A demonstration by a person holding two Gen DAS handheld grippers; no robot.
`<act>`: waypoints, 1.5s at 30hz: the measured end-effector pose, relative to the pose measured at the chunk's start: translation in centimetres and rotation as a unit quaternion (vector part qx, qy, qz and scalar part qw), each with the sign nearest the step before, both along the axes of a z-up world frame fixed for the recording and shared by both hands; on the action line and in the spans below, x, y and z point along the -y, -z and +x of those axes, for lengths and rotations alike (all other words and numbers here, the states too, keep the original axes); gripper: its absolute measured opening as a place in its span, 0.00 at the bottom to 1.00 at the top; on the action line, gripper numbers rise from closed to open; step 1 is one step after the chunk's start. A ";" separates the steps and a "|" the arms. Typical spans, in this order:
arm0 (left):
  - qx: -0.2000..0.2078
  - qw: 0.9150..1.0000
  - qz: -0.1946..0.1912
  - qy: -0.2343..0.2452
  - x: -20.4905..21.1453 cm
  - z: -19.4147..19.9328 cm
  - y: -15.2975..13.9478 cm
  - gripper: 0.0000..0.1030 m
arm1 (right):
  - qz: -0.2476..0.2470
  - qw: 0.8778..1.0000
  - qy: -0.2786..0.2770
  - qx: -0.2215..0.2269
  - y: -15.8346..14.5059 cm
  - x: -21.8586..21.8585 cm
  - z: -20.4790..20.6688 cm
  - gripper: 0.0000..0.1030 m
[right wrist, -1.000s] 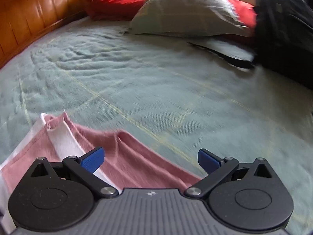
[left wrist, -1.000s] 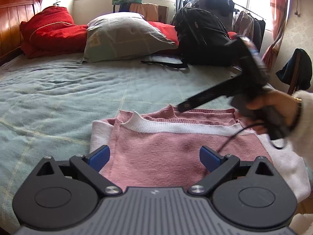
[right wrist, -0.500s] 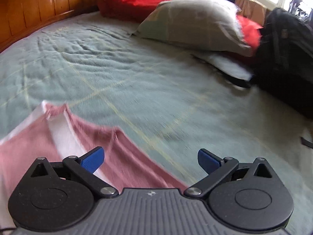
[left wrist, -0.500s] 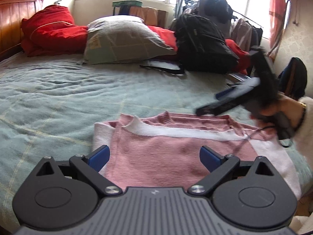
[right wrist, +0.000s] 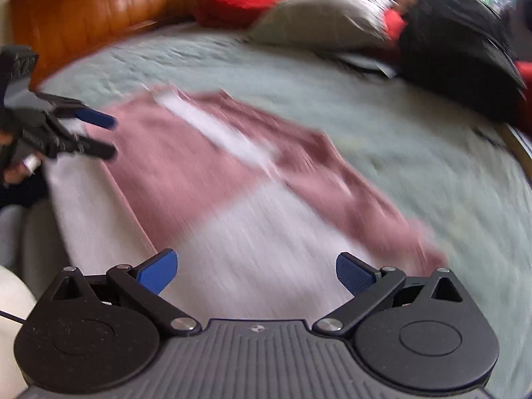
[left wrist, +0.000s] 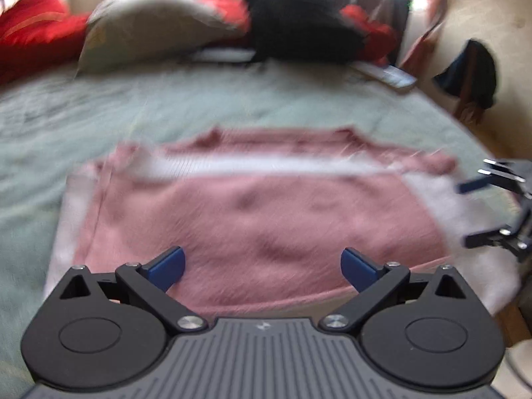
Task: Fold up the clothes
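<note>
A pink and white sweater [left wrist: 259, 206] lies folded flat on the green bedspread [left wrist: 99, 113], with a white collar band across its far edge. My left gripper [left wrist: 262, 264] hovers open over the sweater's near edge, nothing between its blue pads. In the right wrist view the same sweater [right wrist: 206, 166] stretches diagonally, and my right gripper [right wrist: 256, 271] stands open above its white part. The right gripper [left wrist: 465, 214] also shows at the right edge of the left wrist view, and the left gripper [right wrist: 111, 136] shows open at the left of the right wrist view. Both views are blurred.
A grey pillow [left wrist: 156, 23], red bedding [left wrist: 30, 36] and a black backpack [left wrist: 299, 23] sit at the head of the bed. A wooden headboard [right wrist: 89, 16] runs along the left in the right wrist view. The bed edge and floor lie at the right [left wrist: 498, 139].
Both grippers have pulled back toward the near side of the sweater. The right gripper has dropped from above the collar to the sweater's right side. Both stay open.
</note>
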State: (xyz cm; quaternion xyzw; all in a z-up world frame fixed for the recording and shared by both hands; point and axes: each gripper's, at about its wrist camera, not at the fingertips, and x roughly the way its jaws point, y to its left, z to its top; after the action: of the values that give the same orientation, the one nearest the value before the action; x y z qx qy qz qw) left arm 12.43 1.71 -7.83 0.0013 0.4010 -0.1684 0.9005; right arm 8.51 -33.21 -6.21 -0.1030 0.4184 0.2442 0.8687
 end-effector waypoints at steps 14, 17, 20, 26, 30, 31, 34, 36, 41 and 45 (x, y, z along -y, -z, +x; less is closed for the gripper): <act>0.024 0.998 0.056 0.029 1.5 -4.0 -1.3 0.97 | -0.041 0.997 -0.057 0.030 0.3 1.2 -6.8 1.00; 0.030 0.995 0.089 0.027 1.2 -5.8 -0.2 0.97 | -0.065 0.996 -0.047 0.027 1.5 1.9 -8.1 1.00; 0.038 0.993 0.109 0.039 1.2 -7.2 0.0 0.97 | -0.058 0.997 -0.044 0.042 0.8 2.1 -8.7 1.00; 0.069 0.992 0.096 0.053 1.4 -6.8 -2.5 0.97 | -0.034 0.993 -0.060 0.098 -2.2 1.0 -7.6 1.00; 0.067 0.994 0.073 0.039 1.3 -4.6 -2.7 0.97 | 0.000 0.995 -0.057 0.084 -1.5 -0.1 -5.3 1.00; 0.063 0.995 0.070 0.034 1.0 -4.2 -2.4 0.97 | -0.002 0.996 -0.050 0.073 -0.9 -0.2 -4.8 1.00; 0.032 0.998 0.062 0.009 -0.4 -3.3 -0.9 0.97 | -0.017 0.999 -0.021 0.038 1.3 0.5 -3.9 1.00; 0.013 0.999 0.053 -0.004 -1.6 -3.0 0.0 0.97 | 0.007 0.999 -0.012 0.044 1.0 0.9 -3.9 1.00; 0.036 0.999 0.040 0.004 -2.1 -2.4 -2.1 0.97 | 0.065 0.997 0.021 0.045 -1.1 0.5 -1.0 1.00; 0.034 0.999 0.036 -0.006 -2.5 -0.5 -2.4 0.98 | 0.092 0.994 0.051 0.041 -2.0 0.1 1.3 1.00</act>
State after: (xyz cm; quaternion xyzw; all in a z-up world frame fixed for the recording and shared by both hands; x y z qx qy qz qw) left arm 11.91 4.24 -5.44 0.0375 0.3759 -0.1485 0.9139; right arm 9.85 -33.27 -4.17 -0.0111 0.3628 0.2328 0.9023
